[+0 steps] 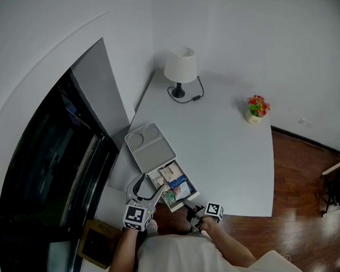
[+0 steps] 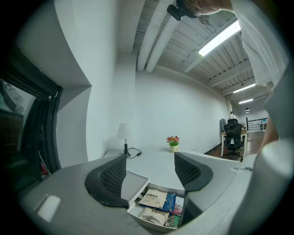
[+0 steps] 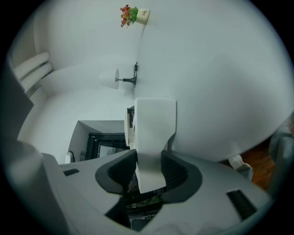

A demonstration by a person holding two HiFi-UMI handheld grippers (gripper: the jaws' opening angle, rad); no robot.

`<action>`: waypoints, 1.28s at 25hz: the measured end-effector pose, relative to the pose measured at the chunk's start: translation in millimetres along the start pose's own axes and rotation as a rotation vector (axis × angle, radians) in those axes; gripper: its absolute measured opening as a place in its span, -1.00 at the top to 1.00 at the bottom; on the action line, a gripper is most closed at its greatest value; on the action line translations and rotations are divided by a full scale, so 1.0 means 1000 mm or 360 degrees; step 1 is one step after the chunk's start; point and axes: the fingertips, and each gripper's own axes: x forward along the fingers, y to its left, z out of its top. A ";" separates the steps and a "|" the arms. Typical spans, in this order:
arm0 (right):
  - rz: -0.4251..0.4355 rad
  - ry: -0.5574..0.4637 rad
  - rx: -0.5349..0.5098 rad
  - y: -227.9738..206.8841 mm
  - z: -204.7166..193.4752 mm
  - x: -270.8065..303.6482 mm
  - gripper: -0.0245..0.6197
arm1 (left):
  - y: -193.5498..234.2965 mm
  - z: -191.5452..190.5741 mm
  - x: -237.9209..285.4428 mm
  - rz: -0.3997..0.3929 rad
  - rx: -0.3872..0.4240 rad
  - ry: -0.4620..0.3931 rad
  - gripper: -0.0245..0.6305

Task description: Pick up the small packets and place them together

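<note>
The counter (image 1: pixel 222 152) is white and runs from the person to the far wall. A grey tray (image 1: pixel 151 148) lies on its near left part. The tray's far half is bare, and the small packets (image 1: pixel 173 183) lie crowded together in its near half. Their print is too small to read from the head view.

The left claw (image 1: pixel 149 187) sits at the tray's near left edge. In the left gripper view the left claw (image 2: pixel 150 160) stands wide with nothing between its pads. The packets (image 2: pixel 158 200) show low down beyond it, overlapping so that a count is not possible, and the tray's near rim (image 2: pixel 151 225) is cut off at the bottom.

The right claw (image 1: pixel 192 210) is at the tray's near right corner, partly hidden by the marker cube. Its own view is rolled on its side. There the right claw (image 3: pixel 149 156) is clamped on a white flat piece (image 3: pixel 154 128), which fills the gap and hides what lies behind. Whether this piece is the tray's edge or a packet cannot be told.

A lamp (image 1: pixel 180 66) stands at the far edge of the counter, with a flower pot (image 1: pixel 257 108) to its right. A dark window (image 1: pixel 42 185) fills the left side. A chair (image 1: pixel 337 186) is cut off at the right edge.
</note>
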 end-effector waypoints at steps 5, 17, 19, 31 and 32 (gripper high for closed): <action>-0.0010 0.0025 0.0000 -0.003 -0.009 -0.003 0.39 | -0.002 0.001 -0.001 -0.0004 0.0001 0.0003 -0.06; 0.0011 0.0015 -0.0144 0.012 -0.008 -0.028 0.28 | -0.008 -0.004 -0.004 -0.0014 0.0007 0.0018 -0.06; 0.0052 -0.0017 -0.0232 0.026 -0.002 -0.035 0.28 | -0.010 -0.006 -0.002 -0.0029 0.0012 0.0024 -0.06; -0.0118 -0.0345 -0.1383 0.130 0.092 -0.067 -0.17 | -0.011 0.010 0.003 -0.0058 0.0040 -0.0003 -0.08; -0.0123 -0.0376 -0.1468 0.142 0.098 -0.069 -0.17 | -0.010 0.010 0.002 -0.0058 0.0043 -0.0003 -0.08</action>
